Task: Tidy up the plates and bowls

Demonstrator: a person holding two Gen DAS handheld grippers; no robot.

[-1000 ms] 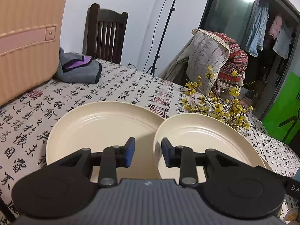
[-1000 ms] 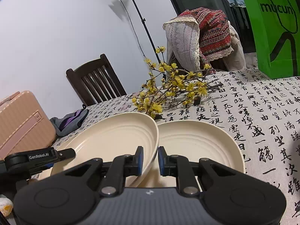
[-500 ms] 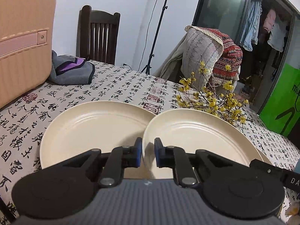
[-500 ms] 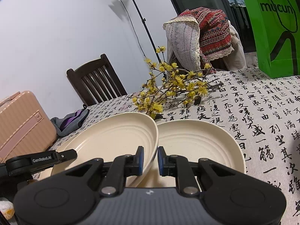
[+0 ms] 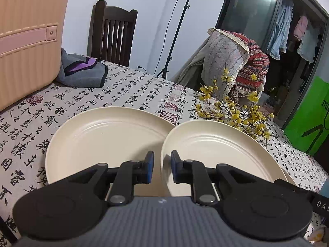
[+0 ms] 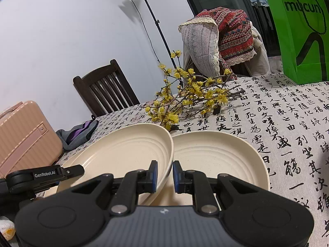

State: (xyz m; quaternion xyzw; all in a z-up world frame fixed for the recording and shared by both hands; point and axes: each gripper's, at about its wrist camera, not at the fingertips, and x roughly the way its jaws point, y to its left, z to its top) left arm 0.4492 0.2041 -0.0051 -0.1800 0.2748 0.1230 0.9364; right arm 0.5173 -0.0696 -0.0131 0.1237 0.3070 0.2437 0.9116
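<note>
Suitcase: the peach suitcase (image 5: 26,41) stands at the far left of the table, with a grey and purple pouch (image 5: 82,73) against its side.
Left plate: the left cream plate (image 5: 102,138) rests on the calligraphy tablecloth (image 5: 127,90), with its right edge under the second plate's rim.
Your left gripper: your left gripper (image 5: 161,169) has its blue pads drawn close together, with the rim of the right cream plate (image 5: 218,150) passing between them; whether they press on it you cannot tell from this view.
Your right gripper: your right gripper (image 6: 165,177) pinches the near rim of the tilted cream plate (image 6: 123,154), whose right edge sits raised above the flat cream plate (image 6: 216,156) beside it.
Flowers: the yellow blossom branches (image 6: 185,100) lie just behind both plates.
Bag: the green paper bag (image 6: 302,30) stands at the far right.
</note>
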